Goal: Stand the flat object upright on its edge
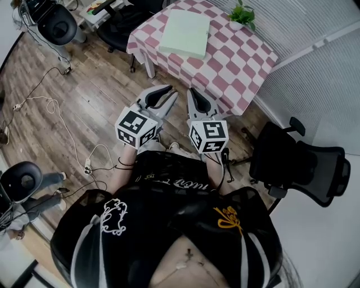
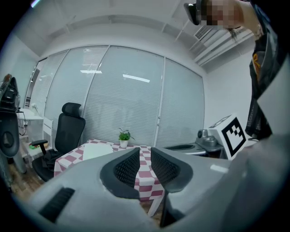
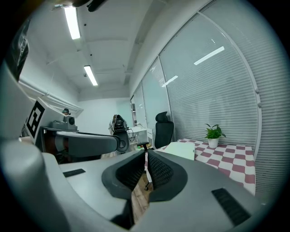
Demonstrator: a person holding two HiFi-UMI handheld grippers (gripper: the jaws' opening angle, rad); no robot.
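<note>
Checkered surface (image 1: 236, 59) bearing pale green flat object (image 1: 185, 32), likely light and stiff; best taken at an edge; left gripper (image 1: 167, 93), right gripper (image 1: 193, 93) closed, empty.

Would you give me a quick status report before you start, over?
Left gripper and right gripper shut, empty, short of table. Green board lying flat on it. Plant stands apart; nothing in the way.

The left gripper (image 1: 167, 91) and right gripper (image 1: 192, 91) sit side by side before the person's torso (marker cubes nearest the body), aimed forward, slightly downward, fingers (image 3: 159, 170) closed together, gripping nothing.
</note>
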